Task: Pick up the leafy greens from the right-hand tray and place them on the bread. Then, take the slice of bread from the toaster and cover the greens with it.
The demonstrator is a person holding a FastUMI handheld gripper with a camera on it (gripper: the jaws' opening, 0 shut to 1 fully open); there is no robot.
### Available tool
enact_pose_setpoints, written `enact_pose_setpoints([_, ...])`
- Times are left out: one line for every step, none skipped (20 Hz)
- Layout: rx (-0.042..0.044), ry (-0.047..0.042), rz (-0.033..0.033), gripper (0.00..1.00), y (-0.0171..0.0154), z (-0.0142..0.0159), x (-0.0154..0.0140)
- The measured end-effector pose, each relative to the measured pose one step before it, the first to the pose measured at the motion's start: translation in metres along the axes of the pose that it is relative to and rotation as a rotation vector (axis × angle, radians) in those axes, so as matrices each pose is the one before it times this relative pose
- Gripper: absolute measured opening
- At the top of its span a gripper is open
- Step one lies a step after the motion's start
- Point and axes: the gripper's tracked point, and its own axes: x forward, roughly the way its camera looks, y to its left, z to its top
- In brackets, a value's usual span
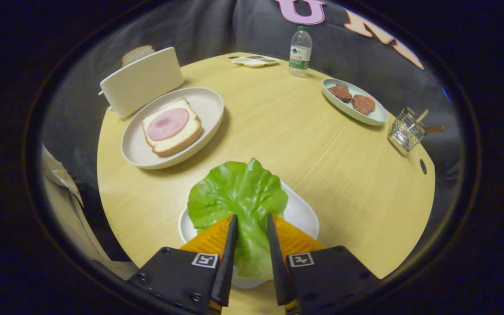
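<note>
A green lettuce leaf (pixel 239 192) lies over a small white tray (pixel 301 214) at the near edge of the round wooden table. My gripper (pixel 252 216) is shut on the leaf, whose pale stem end runs between the two fingers. Beyond and to the left, a slice of bread topped with a round of ham (pixel 171 127) rests on a white plate (pixel 210 103). Behind that plate stands a white toaster (pixel 142 81) with a bread slice (pixel 137 53) sticking out of its top.
A pale oval dish (pixel 376 117) with two brown patties sits at the far right, with a wire basket (pixel 407 130) beside it at the table's edge. A water bottle (pixel 300 51) and a small divided dish (pixel 254 61) stand at the back.
</note>
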Motion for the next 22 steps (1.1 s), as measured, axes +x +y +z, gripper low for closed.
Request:
enact_pose_setpoints([0.00842,0.0029,-0.00245,0.44,-0.00009,-0.00036,0.00019])
enact_pose_setpoints([0.00339,0.00261,-0.00269,0.44,0.00017,-0.00079,-0.00043])
enact_pose_setpoints([-0.00398,-0.00577,0.00638,0.44,0.00193,0.00189,-0.00015])
enact_pose_setpoints([-0.00502,-0.00935,-0.01491,0.44,-0.00251,0.00212,-0.00028])
enact_pose_setpoints([0.01215,0.0,-0.00214,0.27,-0.00083,0.00009,-0.00091])
enact_pose_setpoints([0.00693,0.00043,0.00154,0.11,0.00266,-0.00174,0.00115])
enact_pose_setpoints([-0.00425,-0.00547,-0.00433,0.07,0.00085,0.00189,0.00362])
enact_pose_setpoints([-0.01527,-0.00173,-0.00159,0.04,0.00096,-0.00177,-0.00257])
enact_pose_setpoints([-0.00883,0.00049,0.00193,0.04,0.00107,-0.0012,-0.0013])
enact_pose_setpoints([-0.00254,0.00352,-0.00017,0.04,0.00158,0.00012,-0.00309])
enact_pose_setpoints([-0.00243,-0.00464,-0.01058,0.04,-0.00182,0.00317,-0.00226])
enact_pose_setpoints([0.0062,-0.00685,-0.00829,0.04,-0.00134,0.00214,-0.00469])
enact_pose_setpoints([0.01334,-0.00862,0.00098,0.04,0.00153,0.00448,-0.00469])
enact_pose_setpoints([0.00991,-0.00902,0.00145,0.04,0.00128,0.00355,-0.00503])
enact_pose_setpoints([0.00335,-0.0075,-0.0024,0.04,0.00078,0.00488,-0.00459])
enact_pose_setpoints([-0.00397,-0.00992,-0.00685,0.04,-0.00009,0.00506,-0.00622])
enact_pose_setpoints([-0.00436,-0.0075,-0.00654,0.03,0.00143,0.00457,-0.00425])
enact_pose_setpoints([-0.00327,-0.00576,-0.00272,0.03,0.00237,0.0043,-0.00438])
enact_pose_setpoints([-0.00527,-0.00673,-0.00336,0.04,0.00184,0.00575,-0.00312])
enact_pose_setpoints([-0.00606,-0.00526,-0.00405,0.04,0.00206,0.00478,-0.00426])
enact_pose_setpoints([-0.00528,-0.00475,-0.00179,0.03,0.00233,0.00554,-0.00331])
enact_pose_setpoints([-0.00546,-0.00654,0.00303,0.03,0.00376,0.00478,-0.00266])
